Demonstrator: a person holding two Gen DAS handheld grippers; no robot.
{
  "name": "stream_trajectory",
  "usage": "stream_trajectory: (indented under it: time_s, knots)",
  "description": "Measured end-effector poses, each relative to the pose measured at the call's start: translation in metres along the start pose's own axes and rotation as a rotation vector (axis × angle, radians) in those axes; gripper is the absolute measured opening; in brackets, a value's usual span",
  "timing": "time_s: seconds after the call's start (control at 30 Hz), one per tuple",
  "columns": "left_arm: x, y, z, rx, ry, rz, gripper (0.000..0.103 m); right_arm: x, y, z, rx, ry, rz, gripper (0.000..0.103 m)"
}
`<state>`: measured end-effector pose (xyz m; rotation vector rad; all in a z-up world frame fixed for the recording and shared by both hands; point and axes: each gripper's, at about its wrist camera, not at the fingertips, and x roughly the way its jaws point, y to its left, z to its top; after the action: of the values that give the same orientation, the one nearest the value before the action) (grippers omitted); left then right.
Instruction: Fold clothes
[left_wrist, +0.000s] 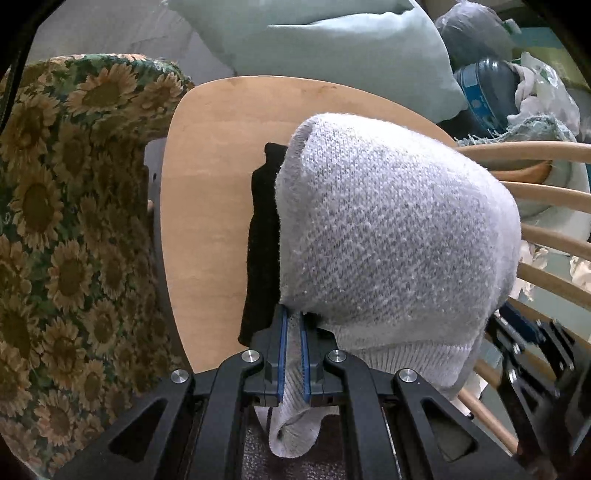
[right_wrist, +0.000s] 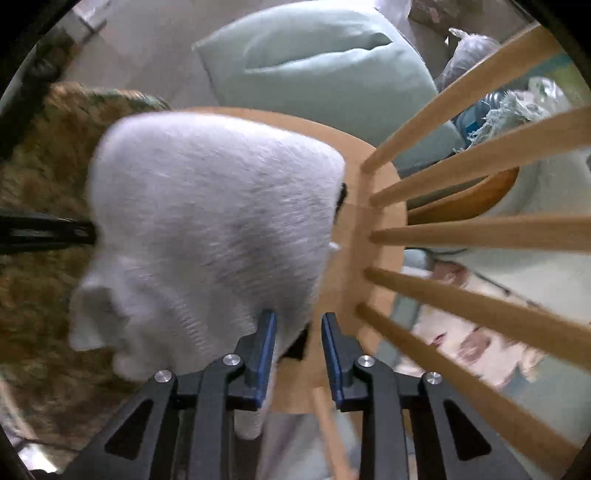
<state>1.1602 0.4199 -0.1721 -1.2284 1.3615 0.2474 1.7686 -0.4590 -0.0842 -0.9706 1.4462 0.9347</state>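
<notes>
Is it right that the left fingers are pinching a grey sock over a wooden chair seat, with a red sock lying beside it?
Nearly. The left fingers do pinch the grey sock over the wooden chair seat, but the sock beside it is black, not red. The left wrist view shows this.

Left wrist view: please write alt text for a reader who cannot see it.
The left gripper is shut on the ribbed cuff of a grey sock, which bulges over a wooden chair seat. A black garment lies on the seat beside the sock, with a sunflower-print cushion at the left and a pale blue pillow beyond.
</notes>
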Motion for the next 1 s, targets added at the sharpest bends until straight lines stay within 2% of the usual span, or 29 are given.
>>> stream_trajectory:
  time_s: [0.1, 0.17, 0.23, 0.33, 0.43, 0.47, 0.53, 0.57, 0.6, 0.67, 0.7, 0.73, 0.83, 0.97, 1.0]
  knots:
    - [-0.004, 0.004, -0.001, -0.010, -0.008, -0.018, 0.006, 0.004, -0.005, 0.007, 0.026, 0.019, 0.000, 0.028]
    - [-0.012, 0.007, -0.007, -0.012, -0.030, -0.038, 0.006, -0.014, -0.002, 0.002, 0.034, -0.030, -0.004, 0.028]
    - [-0.026, 0.007, -0.019, 0.002, -0.075, -0.067, 0.006, -0.031, 0.000, -0.004, 0.051, -0.083, 0.004, 0.034]
    - [-0.063, 0.007, -0.055, 0.045, -0.205, -0.118, 0.007, -0.064, 0.000, -0.022, 0.154, -0.220, 0.119, 0.047]
    - [-0.097, 0.004, -0.099, 0.093, -0.364, -0.136, 0.009, -0.091, 0.005, -0.058, 0.259, -0.382, 0.245, 0.062]
    - [-0.107, 0.004, -0.114, 0.106, -0.423, -0.132, 0.009, -0.098, 0.008, -0.073, 0.291, -0.426, 0.272, 0.063]
    - [-0.124, 0.003, -0.145, 0.125, -0.545, -0.122, 0.009, -0.113, 0.022, -0.106, 0.353, -0.499, 0.267, 0.064]
    - [-0.132, 0.004, -0.162, 0.129, -0.608, -0.114, 0.009, -0.119, 0.029, -0.123, 0.379, -0.529, 0.251, 0.068]
    - [-0.137, 0.006, -0.176, 0.134, -0.641, -0.117, 0.014, -0.125, 0.035, -0.139, 0.395, -0.549, 0.238, 0.071]
    - [-0.143, 0.009, -0.201, 0.144, -0.682, -0.131, 0.037, -0.135, 0.048, -0.171, 0.420, -0.581, 0.213, 0.074]
    - [-0.144, 0.011, -0.211, 0.149, -0.693, -0.137, 0.055, -0.141, 0.054, -0.187, 0.432, -0.598, 0.200, 0.076]
    - [-0.146, 0.012, -0.222, 0.154, -0.705, -0.144, 0.068, -0.146, 0.061, -0.203, 0.444, -0.614, 0.188, 0.078]
    - [-0.148, 0.014, -0.257, 0.165, -0.739, -0.157, 0.073, -0.157, 0.081, -0.241, 0.431, -0.654, 0.166, 0.081]
    - [-0.145, 0.009, -0.293, 0.159, -0.742, -0.126, 0.074, -0.172, 0.111, -0.270, 0.357, -0.727, 0.115, 0.087]
    - [-0.143, 0.008, -0.303, 0.156, -0.753, -0.112, 0.078, -0.174, 0.115, -0.276, 0.347, -0.743, 0.110, 0.089]
